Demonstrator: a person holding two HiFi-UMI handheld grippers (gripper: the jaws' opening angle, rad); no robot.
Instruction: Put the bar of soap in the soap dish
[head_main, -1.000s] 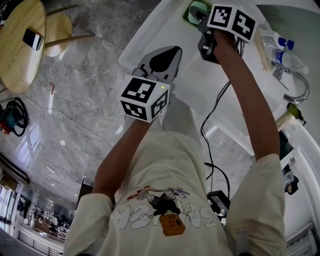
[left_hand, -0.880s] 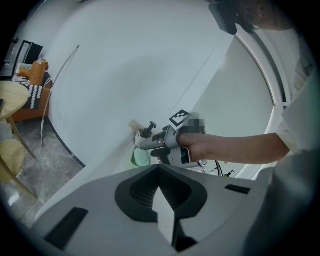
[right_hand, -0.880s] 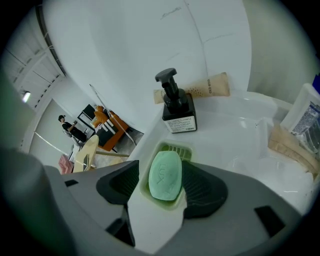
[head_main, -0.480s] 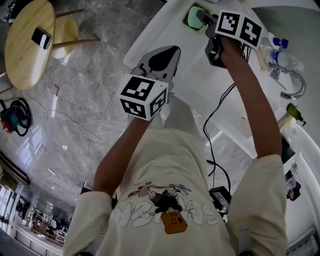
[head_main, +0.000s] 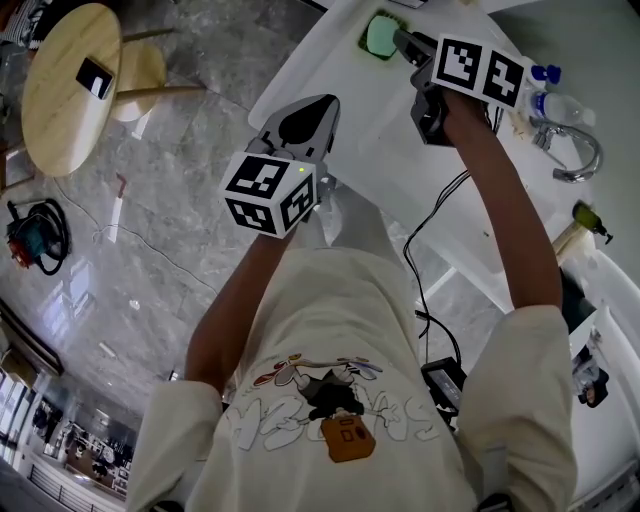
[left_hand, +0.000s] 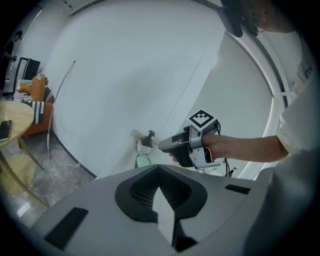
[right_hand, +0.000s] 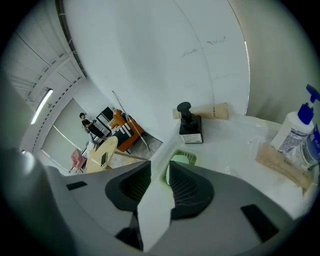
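Observation:
A pale mint bar of soap lies in the green soap dish at the far end of the white counter. My right gripper hovers just short of the dish, angled down at it. Its jaws are closing and nothing is between them. In the right gripper view the soap and dish show beyond the gap of that gripper. My left gripper hangs over the counter's near edge, shut and empty. From the left gripper view the dish is far ahead.
A black pump bottle stands behind the dish. A blue-topped bottle and a pale wooden piece sit to the right. A tap curves over the sink. On the floor stands a round wooden table.
My right gripper has lifted and drawn back from the dish, so the soap now shows in it. My left gripper has risen a little.

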